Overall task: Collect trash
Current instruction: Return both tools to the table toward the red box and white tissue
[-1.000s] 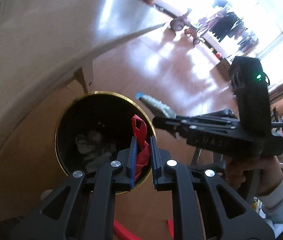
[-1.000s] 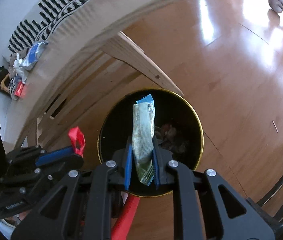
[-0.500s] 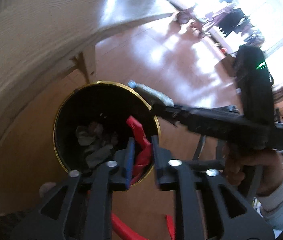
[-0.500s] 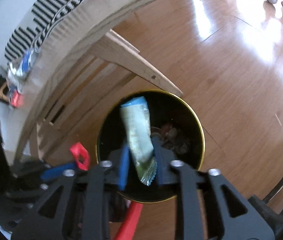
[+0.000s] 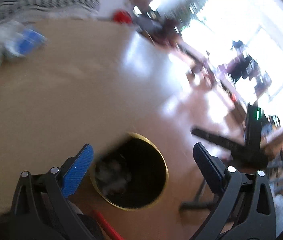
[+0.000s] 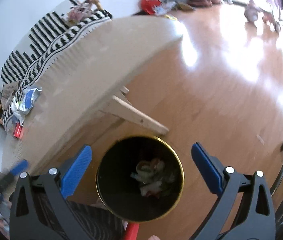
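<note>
A black bin with a gold rim (image 6: 179, 172) stands on the wood floor by the table leg, and crumpled trash (image 6: 151, 172) lies at its bottom. My right gripper (image 6: 141, 149) hangs above it; its jaws are opening wide and nothing is between them. In the blurred left wrist view, my left gripper (image 5: 142, 150) is also over the bin's rim (image 5: 161, 160). Its jaws are opening too and are empty. A finger of the right gripper (image 5: 211, 138) shows to the right of the bin. More wrappers (image 6: 26, 100) lie on the table.
The light wood table (image 6: 101, 60) overhangs the bin's left side, and its slanted leg (image 6: 139, 118) sits just behind the bin. A striped cloth (image 6: 51, 36) covers the table's far end. A small red item (image 6: 18, 130) lies near the wrappers. Bare floor spreads to the right.
Both grippers went from shut to wide open. The red wrapper left the left jaws and the green-white packet left the right jaws. Both views rose, and the left one swung up toward the table top.
</note>
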`<state>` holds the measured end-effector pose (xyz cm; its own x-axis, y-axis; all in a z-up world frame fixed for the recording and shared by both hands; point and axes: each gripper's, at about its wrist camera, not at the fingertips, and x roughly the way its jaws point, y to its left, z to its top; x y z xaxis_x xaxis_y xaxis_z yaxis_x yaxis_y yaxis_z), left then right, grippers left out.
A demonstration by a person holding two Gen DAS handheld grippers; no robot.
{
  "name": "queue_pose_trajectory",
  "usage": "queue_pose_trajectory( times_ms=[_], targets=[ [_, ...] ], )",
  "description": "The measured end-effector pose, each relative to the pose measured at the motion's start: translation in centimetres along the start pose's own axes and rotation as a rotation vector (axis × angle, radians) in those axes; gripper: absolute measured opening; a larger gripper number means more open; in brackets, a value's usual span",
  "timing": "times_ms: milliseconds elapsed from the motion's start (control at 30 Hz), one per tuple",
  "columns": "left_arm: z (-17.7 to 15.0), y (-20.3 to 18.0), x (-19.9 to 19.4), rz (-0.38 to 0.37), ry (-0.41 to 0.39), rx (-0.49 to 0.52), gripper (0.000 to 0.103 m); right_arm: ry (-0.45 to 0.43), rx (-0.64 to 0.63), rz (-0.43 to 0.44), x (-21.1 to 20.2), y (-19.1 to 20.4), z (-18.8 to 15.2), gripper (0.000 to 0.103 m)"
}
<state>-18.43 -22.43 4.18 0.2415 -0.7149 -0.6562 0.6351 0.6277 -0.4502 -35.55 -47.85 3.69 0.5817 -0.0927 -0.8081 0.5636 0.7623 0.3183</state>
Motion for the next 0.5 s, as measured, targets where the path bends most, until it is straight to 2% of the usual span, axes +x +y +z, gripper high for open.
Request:
queue_pose_trajectory(
  times_ms=[67,133,267,367,500],
  targets=[
    [1.2,2.9,-2.4,0.056,-0.062,-0.047,0.097,-0.004,-0.063,0.027,0.3,2.5,0.7,0.096],
    [2.7,7.0,-4.9,0.170,-0.115,-0.109,0.097,0.001,-0.143,0.057,0.8,5.8,1.2,0.096],
    [4.3,14.0,-8.6,0.407,-0.138,-0.218,0.097,-0.014,-0.295,0.081,2.2,12.3,1.6,0.096],
    [4.8,18.3,-10.0,0.498,-0.120,-0.325,0.097,-0.032,-0.369,0.120,3.2,17.3,2.0,0.096],
    [5.2,20.3,-9.4,0.571,-0.104,-0.385,0.097,-0.063,-0.412,0.197,3.7,23.0,3.0,0.096]
  ],
)
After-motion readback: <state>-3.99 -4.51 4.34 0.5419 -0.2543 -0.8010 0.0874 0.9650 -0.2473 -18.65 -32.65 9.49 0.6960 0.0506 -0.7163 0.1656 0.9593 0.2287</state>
